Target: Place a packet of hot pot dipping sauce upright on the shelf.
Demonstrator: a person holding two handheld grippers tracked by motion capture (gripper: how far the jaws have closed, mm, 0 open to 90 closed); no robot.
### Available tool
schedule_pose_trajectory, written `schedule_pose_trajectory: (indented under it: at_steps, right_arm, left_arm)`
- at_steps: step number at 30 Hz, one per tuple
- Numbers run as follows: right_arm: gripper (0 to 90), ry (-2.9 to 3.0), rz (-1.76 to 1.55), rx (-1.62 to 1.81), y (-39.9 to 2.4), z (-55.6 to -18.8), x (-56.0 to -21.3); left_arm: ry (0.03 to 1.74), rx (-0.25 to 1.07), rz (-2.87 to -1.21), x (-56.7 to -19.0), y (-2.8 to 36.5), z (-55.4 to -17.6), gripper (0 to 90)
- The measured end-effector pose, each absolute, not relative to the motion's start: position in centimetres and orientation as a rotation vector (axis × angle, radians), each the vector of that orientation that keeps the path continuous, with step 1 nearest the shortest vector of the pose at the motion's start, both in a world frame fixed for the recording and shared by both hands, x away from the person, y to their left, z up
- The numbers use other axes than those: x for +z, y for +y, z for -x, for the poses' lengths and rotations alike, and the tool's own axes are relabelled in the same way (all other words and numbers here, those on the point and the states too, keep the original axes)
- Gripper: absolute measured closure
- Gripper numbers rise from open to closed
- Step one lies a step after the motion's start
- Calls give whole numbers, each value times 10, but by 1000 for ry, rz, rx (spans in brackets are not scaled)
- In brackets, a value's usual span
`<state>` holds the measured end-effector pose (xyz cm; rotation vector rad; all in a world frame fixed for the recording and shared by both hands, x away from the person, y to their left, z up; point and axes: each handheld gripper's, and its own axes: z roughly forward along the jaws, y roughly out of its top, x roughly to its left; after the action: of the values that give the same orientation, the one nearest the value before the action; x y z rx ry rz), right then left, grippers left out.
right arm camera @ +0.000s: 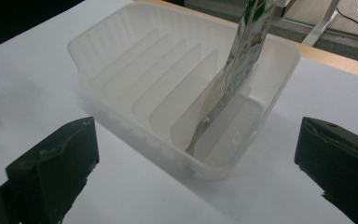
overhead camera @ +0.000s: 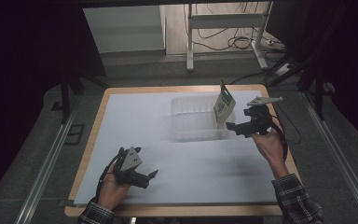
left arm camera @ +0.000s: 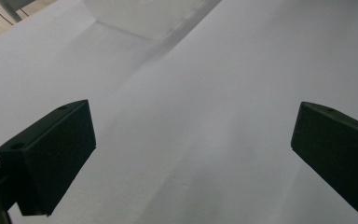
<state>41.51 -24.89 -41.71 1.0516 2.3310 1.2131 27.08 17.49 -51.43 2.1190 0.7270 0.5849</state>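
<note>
The person's right hand (overhead camera: 271,144) reaches forward from the lower right of the high view, forearm in a plaid sleeve (overhead camera: 296,200), wrist raised, holding the right tool (overhead camera: 231,127) just beside the right end of a clear ribbed plastic tray (overhead camera: 186,125) that sits on the far middle of the white surface (overhead camera: 205,172). In the right gripper view its two black jaws stand wide apart with nothing between them, aimed at the tray (right arm camera: 135,126) from a little above the surface. A flat green-and-white packet (overhead camera: 224,105) stands tilted in the right end of the tray, its lower edge down on the tray floor and its upper part leaning out over the rim; in the right gripper view the packet (right arm camera: 240,65) is seen nearly edge on, resting against one of the tray's ribs. The packet carries printing on its face, too small and blurred to read. The left hand (overhead camera: 112,186) rests low at the near left of the surface, well apart from the tray, wrist near the surface edge, gripping the left tool (overhead camera: 152,175) with its grey three-cornered plate (overhead camera: 131,159) facing up. In the left gripper view its jaws are spread wide over bare white surface (left arm camera: 205,116), holding nothing
</note>
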Motion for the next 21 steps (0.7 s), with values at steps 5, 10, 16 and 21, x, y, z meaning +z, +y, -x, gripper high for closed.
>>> schedule_pose_trajectory:
  at_steps: [5, 10, 16, 21]
  right_arm:
    - [0, 2332, -1013, 1221, -251, -409, -420]
    - [0, 2322, -985, 1245, -252, -403, -421]
    - [0, 2351, -986, 1311, -252, -399, -427]
    - [0, 2368, -1021, 1352, -254, -398, -436]
  left_arm:
    - [729, 615, -2083, -511, 177, -269, 0]
    - [727, 614, -2081, -512, 176, -269, 0]
    - [716, 600, -2087, -513, 174, -269, 0]
    - [714, 589, -2092, -515, 173, -269, 0]
